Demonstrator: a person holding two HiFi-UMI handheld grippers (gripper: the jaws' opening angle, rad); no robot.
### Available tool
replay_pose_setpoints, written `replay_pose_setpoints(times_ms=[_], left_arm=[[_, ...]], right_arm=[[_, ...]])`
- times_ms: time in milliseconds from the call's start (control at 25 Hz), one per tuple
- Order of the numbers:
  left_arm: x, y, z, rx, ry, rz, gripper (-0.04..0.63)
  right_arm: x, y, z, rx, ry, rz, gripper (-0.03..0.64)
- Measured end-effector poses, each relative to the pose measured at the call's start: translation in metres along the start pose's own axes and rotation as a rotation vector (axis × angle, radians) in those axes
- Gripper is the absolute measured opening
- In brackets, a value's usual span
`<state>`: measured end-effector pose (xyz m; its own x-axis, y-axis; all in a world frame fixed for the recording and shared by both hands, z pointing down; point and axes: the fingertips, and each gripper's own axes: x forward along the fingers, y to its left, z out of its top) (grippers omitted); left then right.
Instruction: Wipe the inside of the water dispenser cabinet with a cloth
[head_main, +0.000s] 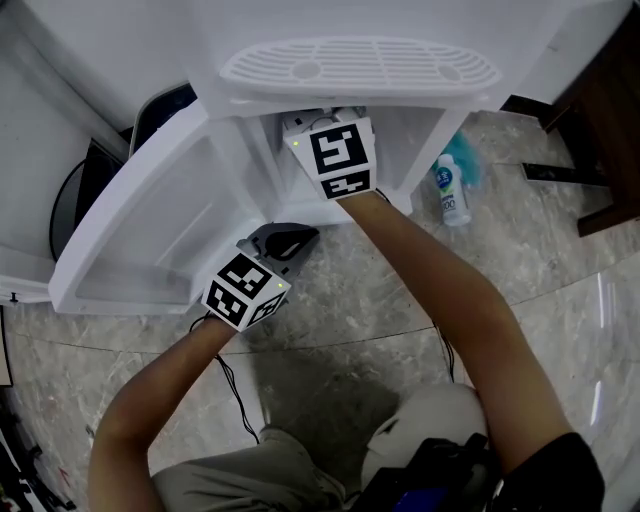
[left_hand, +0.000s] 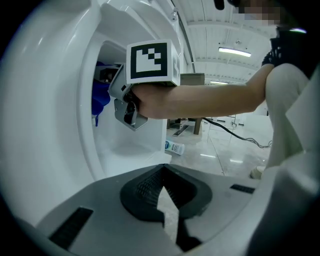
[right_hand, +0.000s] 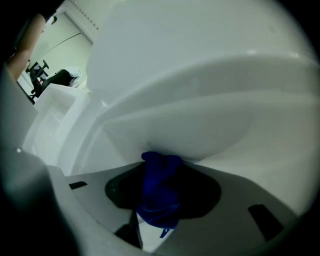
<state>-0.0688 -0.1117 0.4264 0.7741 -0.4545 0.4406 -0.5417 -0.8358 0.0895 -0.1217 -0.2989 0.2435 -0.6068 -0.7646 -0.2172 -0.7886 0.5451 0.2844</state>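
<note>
Marble floor (head_main: 560, 290), bottle (head_main: 452, 190) lying beside white dispenser (head_main: 360, 65)

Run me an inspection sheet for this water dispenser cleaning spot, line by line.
Surface: glossy tiled floor.
Job's things: water dispenser cabinet open, its door swung left; blue cloth inside.
Clutter: plastic bottle lying on the floor right of the cabinet.
Grippers: left gripper shut, empty, outside by the door; right gripper shut on the cloth inside the cabinet.
Cables: black cable on the floor under the left arm.
Surroundings: dark wooden furniture at right.
</note>
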Motion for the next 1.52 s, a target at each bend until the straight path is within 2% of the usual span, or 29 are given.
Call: replay_pose_setpoints(times_ms=[240,440,720,920,1080,1120,1160,1200,1360,1520], left_arm=[[0.003,-0.008,-0.007,-0.005,0.018,-0.023,0.006],[-0.002,-0.005,-0.011,0.001,0.028,-0.004,0.006],[-0.012,0.013,0.005,0.002,-0.025,0.064,0.006],[-0.008,0.013,0.019,0.031,-0.067,0.093,0.006],[-0.007,0.017,0.041,0.082,-0.134,0.170,0.018],[-0.006,0.018,0.050,0.098,-0.162,0.183,0.081],[-0.006,0.017,0.060,0.118,-0.187,0.190,0.179],[-0.005,0.017,0.069,0.145,-0.208,0.195,0.224],[-0.004,0.009,0.098,0.307,-0.249,0.192,0.232],[0.000,-0.005,0.125,0.424,-0.308,0.186,0.307]], right_arm=[[0.025,-0.017,-0.012,-0.014,0.050,-0.027,0.153],[0.027,-0.020,-0.016,0.013,0.073,-0.020,0.153],[-0.030,0.007,0.007,0.098,0.034,0.132,0.153],[-0.083,0.015,0.019,0.116,0.082,0.239,0.153],[-0.120,0.014,0.023,0.184,0.149,0.300,0.153],[-0.128,0.012,0.023,0.211,0.175,0.314,0.153],[-0.134,0.009,0.022,0.238,0.204,0.327,0.153],[-0.140,0.006,0.021,0.264,0.234,0.338,0.153],[-0.158,-0.012,0.018,0.340,0.320,0.347,0.154],[-0.172,-0.009,0.014,0.474,0.376,0.382,0.153]])
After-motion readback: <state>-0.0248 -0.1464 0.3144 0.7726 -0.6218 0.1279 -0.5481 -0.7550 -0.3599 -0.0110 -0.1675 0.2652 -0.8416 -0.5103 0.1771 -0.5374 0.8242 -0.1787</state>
